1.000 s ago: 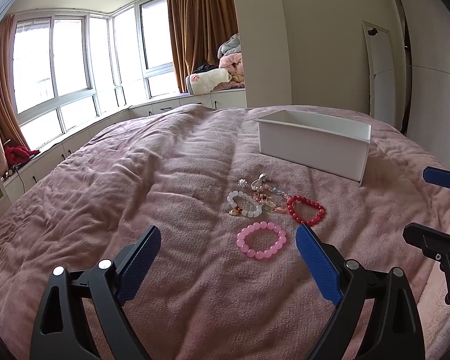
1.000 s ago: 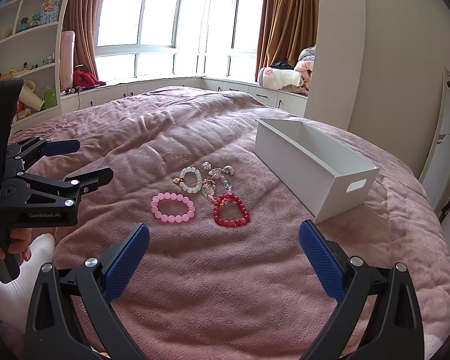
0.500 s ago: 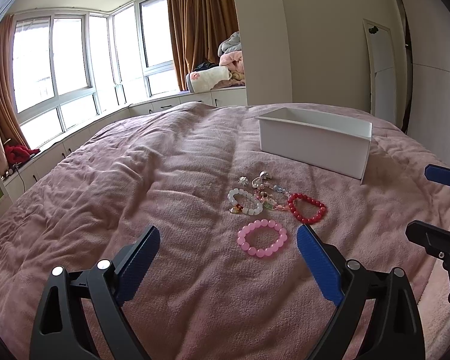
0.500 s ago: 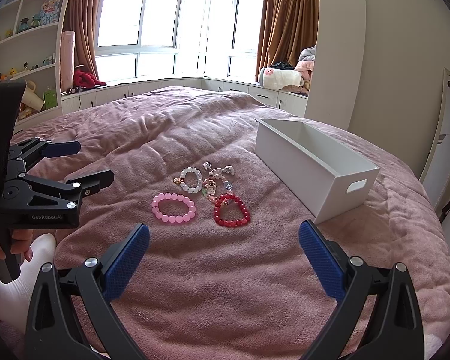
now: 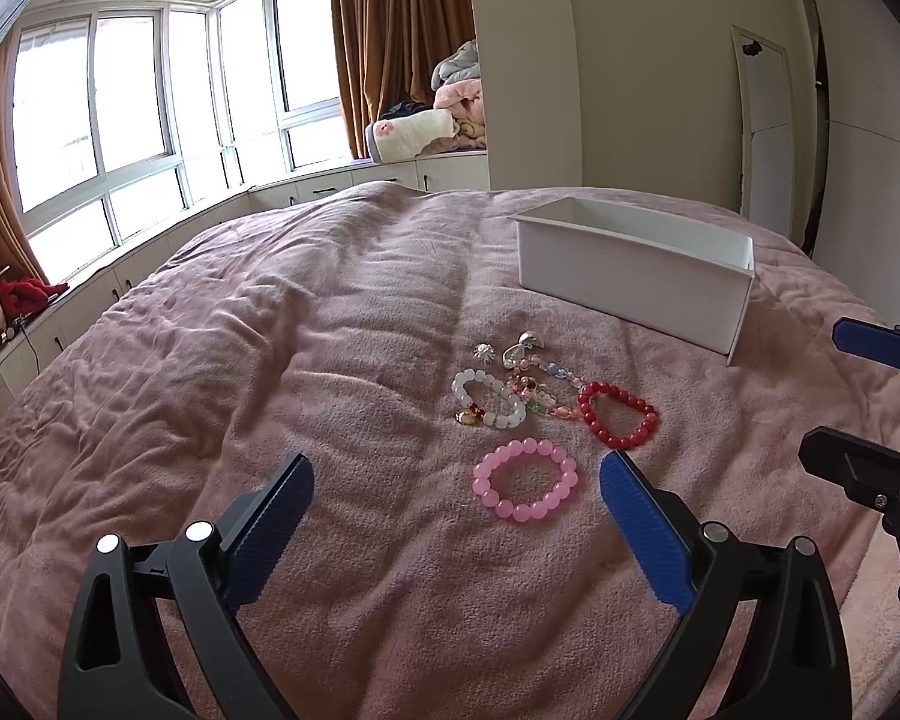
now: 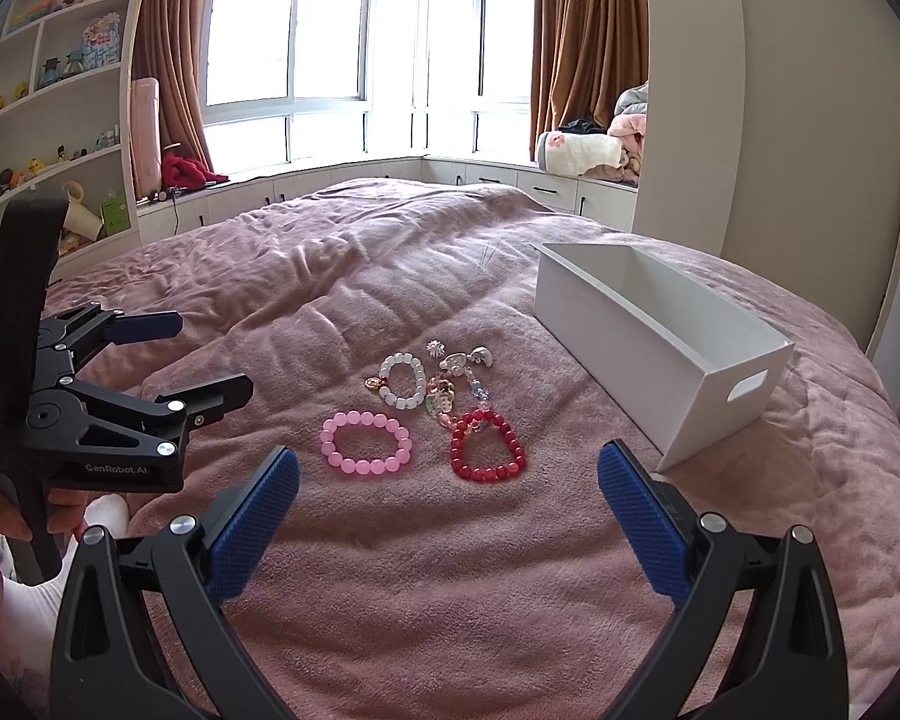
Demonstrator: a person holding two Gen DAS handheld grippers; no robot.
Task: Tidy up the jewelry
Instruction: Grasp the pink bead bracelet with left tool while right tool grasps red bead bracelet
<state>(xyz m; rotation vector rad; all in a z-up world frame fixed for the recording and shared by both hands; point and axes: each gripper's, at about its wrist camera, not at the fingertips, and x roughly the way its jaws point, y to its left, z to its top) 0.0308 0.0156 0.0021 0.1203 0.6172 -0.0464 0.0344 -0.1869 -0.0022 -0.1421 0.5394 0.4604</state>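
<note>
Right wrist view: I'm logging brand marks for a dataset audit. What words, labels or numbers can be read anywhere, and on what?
"GenRobot.AI": white letters on the black body of the left gripper.
Small white print at that gripper's lower left edge: too small to read.
Colourful sign on the shelf: blurred, unreadable.
The white box and bracelets carry no text.

Pink bracelet (image 5: 525, 488), red bracelet (image 5: 618, 414), white bracelet (image 5: 488, 398) and small charms (image 5: 525, 355) lie clustered flat on the bed, near the open white box (image 5: 630, 276).
</note>
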